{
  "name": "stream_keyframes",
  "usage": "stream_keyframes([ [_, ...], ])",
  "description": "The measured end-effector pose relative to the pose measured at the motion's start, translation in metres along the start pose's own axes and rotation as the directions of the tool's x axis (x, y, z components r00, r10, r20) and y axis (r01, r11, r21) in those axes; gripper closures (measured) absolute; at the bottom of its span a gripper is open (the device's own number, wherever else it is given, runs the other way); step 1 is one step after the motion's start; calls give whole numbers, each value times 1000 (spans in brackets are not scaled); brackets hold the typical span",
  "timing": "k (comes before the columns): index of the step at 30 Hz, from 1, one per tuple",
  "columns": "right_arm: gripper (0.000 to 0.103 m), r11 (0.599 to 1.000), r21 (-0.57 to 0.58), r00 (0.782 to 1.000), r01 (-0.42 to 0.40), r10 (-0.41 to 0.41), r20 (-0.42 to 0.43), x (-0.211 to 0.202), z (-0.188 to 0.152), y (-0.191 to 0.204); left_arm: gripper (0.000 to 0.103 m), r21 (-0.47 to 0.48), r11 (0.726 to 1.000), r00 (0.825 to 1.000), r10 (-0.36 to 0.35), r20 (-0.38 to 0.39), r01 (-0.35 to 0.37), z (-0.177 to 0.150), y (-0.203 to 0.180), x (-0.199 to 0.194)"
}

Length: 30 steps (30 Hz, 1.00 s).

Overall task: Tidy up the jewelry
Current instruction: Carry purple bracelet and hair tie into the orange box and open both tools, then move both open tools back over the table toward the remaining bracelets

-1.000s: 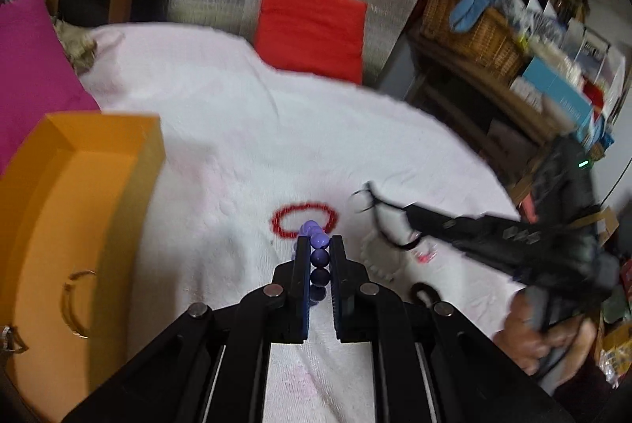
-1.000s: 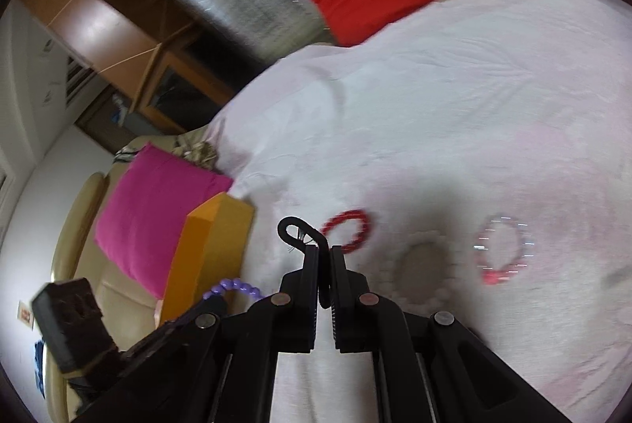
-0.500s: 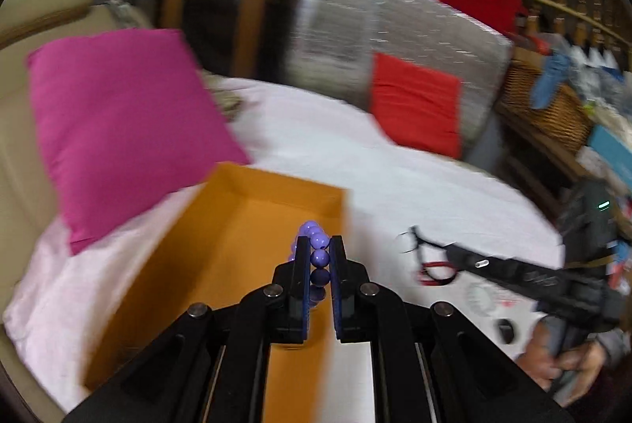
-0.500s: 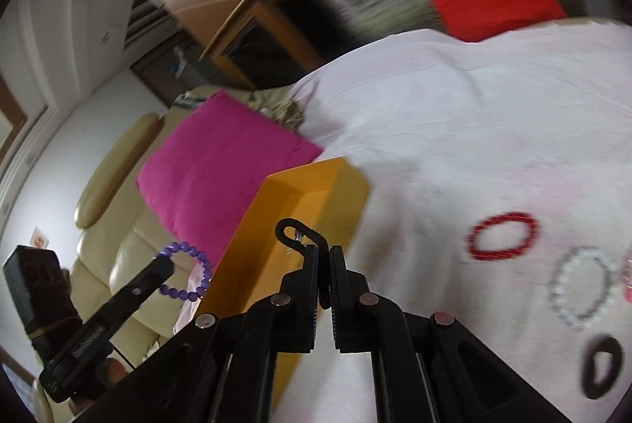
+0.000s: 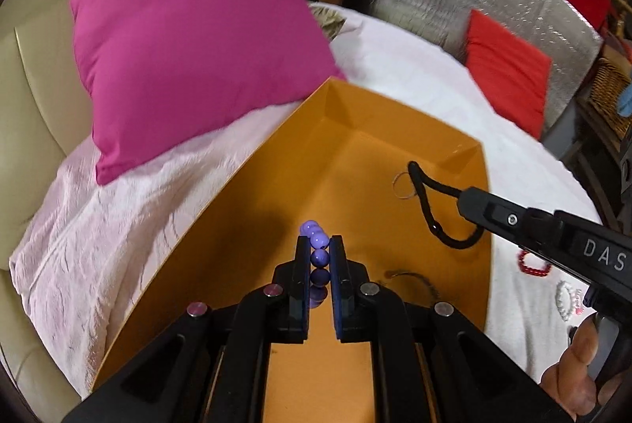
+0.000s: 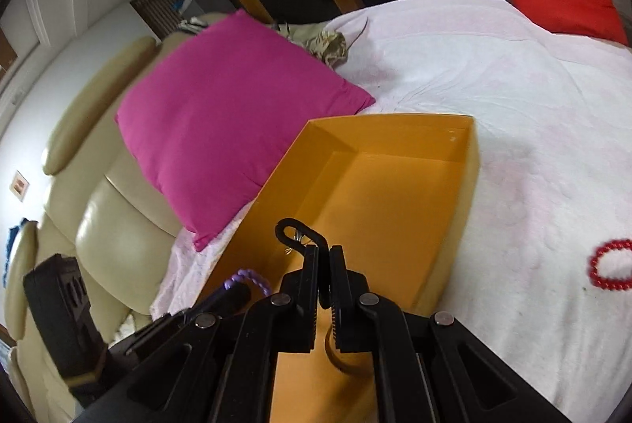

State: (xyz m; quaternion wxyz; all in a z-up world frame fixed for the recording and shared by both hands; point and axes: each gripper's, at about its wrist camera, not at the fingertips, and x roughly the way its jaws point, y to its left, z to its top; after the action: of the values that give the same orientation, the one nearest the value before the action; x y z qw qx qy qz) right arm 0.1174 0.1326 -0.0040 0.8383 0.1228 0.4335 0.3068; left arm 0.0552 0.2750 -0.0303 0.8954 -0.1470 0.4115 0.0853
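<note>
Holding purple bracelet (image 5: 319, 257) & black cord (image 6: 304, 241) over orange box (image 5: 395, 146).

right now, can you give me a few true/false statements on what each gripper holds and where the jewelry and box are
1. The left gripper is shut on a purple bead bracelet. True.
2. The right gripper is empty. False: it pinches a black cord bracelet.
3. Both grippers hang over the orange box. True.
4. The red bead bracelet lies inside the box. False: it lies on the white cloth beside it.
5. A pink pillow sits next to the box. True.
</note>
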Motion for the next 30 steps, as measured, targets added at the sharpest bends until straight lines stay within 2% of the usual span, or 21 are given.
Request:
stream_keyframes([
  [10,96,995,-42,991,90,-94,-97,47,10,13,94,-34,993,992,112,-57,-114,0,14,18],
  [14,95,994,-4,986,109,-108,-125,55,11,10,94,-37,989,987,142,-82,-145,-2,17,19],
  [16,90,993,12,985,120,-117,-126,55,12,6,93,-34,988,985,148,-93,-152,-3,17,21],
  [17,82,993,25,985,118,-114,-128,54,13,3,91,-35,987,984,151,-94,-154,-3,17,20],
  [18,73,993,36,986,110,-105,-128,51,13,1,79,-34,986,982,162,-95,-165,-3,17,20],
  [19,70,994,48,989,99,-93,-119,46,14,-1,70,-35,983,981,174,-91,-178,-3,16,19],
  [20,65,994,59,991,94,-88,-102,40,15,-3,56,-38,982,980,183,-80,-186,-3,15,16],
  [25,64,996,46,997,82,-82,-3,-3,24,-11,47,-30,978,979,205,18,-205,0,3,-3],
  [27,64,995,55,995,85,-88,44,-29,29,-22,42,-15,977,975,215,55,-215,1,-6,-8],
  [30,63,991,80,987,110,-118,105,-68,30,-45,41,18,971,964,234,123,-238,0,-22,-19],
])
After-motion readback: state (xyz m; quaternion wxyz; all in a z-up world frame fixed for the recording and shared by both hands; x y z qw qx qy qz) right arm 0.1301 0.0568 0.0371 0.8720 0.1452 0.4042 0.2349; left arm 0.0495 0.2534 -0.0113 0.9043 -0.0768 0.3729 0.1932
